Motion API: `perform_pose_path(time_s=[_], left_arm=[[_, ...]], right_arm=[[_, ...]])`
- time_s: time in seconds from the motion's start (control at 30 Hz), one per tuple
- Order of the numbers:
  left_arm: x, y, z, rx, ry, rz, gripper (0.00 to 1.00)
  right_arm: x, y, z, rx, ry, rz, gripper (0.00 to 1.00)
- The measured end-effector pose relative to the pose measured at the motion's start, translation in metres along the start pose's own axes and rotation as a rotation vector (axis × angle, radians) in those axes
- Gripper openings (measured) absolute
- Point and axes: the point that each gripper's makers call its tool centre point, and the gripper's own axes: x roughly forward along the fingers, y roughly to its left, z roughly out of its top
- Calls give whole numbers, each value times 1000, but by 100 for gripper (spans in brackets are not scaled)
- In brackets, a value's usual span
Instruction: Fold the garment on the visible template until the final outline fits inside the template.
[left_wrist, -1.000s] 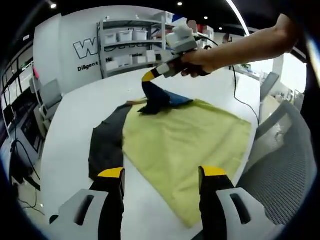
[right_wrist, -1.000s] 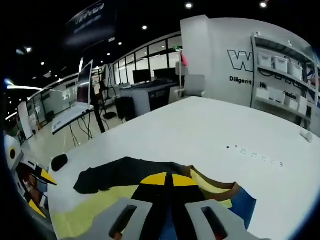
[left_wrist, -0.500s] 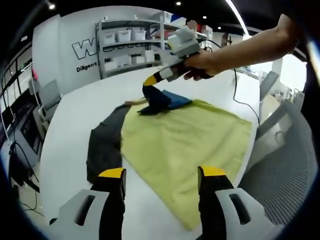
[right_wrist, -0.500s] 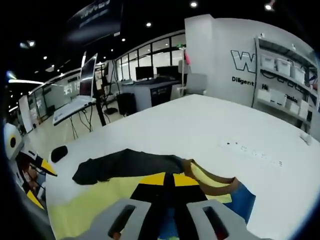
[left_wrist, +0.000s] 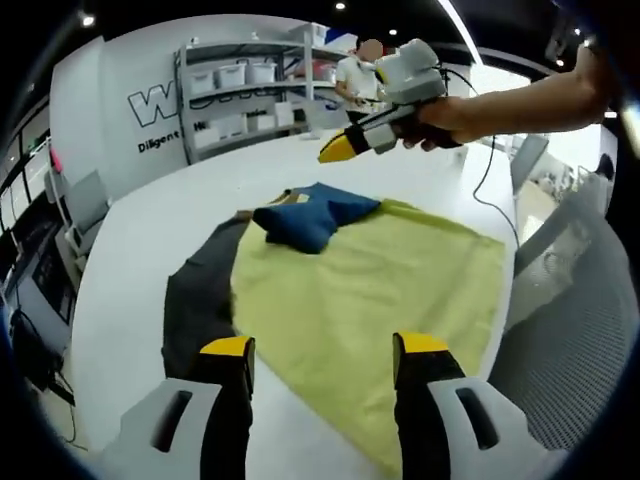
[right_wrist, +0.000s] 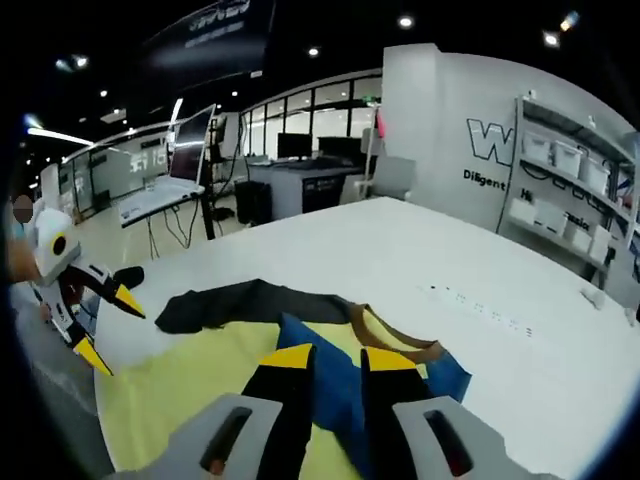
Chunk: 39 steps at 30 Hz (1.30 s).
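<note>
Left gripper is hovering low over the near edge of the table, jaws spread wide, nothing between them, touching nothing. Its yellow-tipped fingers are framing the near part of the yellow template. The same gripper is showing at the left edge of the right gripper view, jaws parted there too.

Right gripper is sitting in a hand, raised above the far side of the table, clear of the cloth. From the left gripper view its tips look nearly together; in the right gripper view the jaws are standing slightly apart with a narrow gap and no cloth pinched between them. Not gripping anything.

Garment is lying on the white table, blue part bunched in a heap on the far corner of the template, a dark sleeve or leg section trailing off the template's left edge onto bare table. In the right gripper view the blue fabric is lying just beyond the jaw tips, with a brown-trimmed edge beside it and the dark part stretching left.
</note>
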Motion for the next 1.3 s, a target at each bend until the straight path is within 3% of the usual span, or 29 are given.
perform_pose_path(time_s=[0.5,0.7,0.9,1.3], left_arm=[[24,21,22,44,-25,-22,54],[45,36,32,75,-25,-37,50],[67,51,40,117,-7,-44,45],[101,78,58,185,15,-52,38]], right_arm=[[-51,1,-17,21,5,-49,38],[-77,6,-35,10,27,-63,47],[-106,4,-52,51,36,-96,55],[-151,6,-69,114,11,-146,69]])
